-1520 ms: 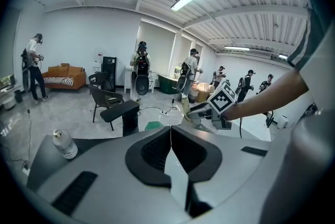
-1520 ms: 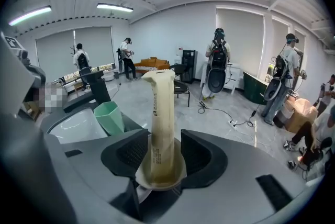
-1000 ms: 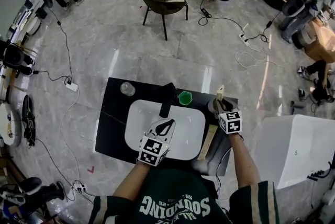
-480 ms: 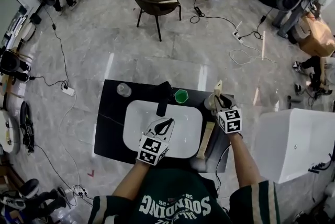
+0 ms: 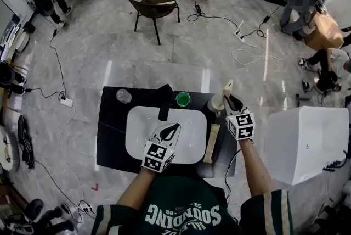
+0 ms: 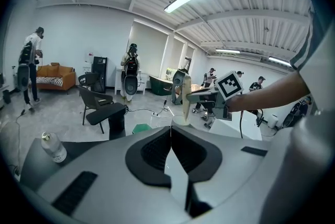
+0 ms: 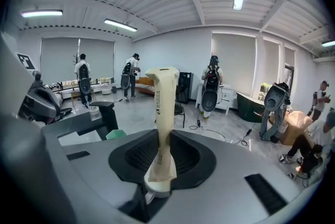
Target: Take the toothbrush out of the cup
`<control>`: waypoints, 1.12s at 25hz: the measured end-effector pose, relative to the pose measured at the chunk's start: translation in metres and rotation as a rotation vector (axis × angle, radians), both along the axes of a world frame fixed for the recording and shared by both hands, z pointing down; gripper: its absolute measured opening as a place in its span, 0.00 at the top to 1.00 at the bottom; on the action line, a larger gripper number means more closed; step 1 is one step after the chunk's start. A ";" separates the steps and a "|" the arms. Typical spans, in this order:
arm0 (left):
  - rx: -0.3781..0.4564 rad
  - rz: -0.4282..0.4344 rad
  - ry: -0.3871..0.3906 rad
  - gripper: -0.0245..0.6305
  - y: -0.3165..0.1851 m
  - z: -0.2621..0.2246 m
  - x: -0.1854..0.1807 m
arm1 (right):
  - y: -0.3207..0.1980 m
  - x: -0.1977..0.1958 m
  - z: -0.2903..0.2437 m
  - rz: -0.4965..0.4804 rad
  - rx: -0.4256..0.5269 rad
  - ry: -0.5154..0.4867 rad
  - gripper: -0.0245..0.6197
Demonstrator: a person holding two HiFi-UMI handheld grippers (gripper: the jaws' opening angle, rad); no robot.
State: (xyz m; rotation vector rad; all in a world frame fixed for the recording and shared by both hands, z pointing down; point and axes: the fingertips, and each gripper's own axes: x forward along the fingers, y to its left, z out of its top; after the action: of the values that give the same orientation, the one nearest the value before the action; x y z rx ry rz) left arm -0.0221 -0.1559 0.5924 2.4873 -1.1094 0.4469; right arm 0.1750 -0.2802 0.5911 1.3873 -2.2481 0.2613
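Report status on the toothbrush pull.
Right tongs shut on toothbrush, held upright, lower end near cup mouth. Left tongs shut, empty, over basin. Nothing in the way.

Your shirt [image 5: 181, 216] bears white lettering, upside down to the camera: "SOUNDING". Print on the toothbrush [image 7: 162, 113] is too small to read.

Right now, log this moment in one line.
right tongs: shut on toothbrush | toothbrush: upright at cup | out of cup: cannot tell | left tongs: shut, empty, over sink
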 end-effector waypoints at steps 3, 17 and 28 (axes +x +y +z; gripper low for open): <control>0.004 0.011 0.003 0.94 0.001 -0.004 0.003 | 0.005 0.003 -0.009 0.014 0.005 -0.010 0.82; -0.002 0.112 0.019 0.94 0.009 -0.004 0.036 | 0.064 0.054 -0.001 0.148 -0.086 -0.015 0.82; -0.009 0.160 0.026 0.94 0.015 -0.001 0.053 | 0.124 0.070 0.049 0.198 -0.281 -0.032 0.82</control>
State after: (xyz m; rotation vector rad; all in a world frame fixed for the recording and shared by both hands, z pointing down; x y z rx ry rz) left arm 0.0309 -0.1408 0.5914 2.5774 -0.9005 0.4620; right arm 0.2451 -0.1558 0.6400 1.4577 -2.0057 0.6432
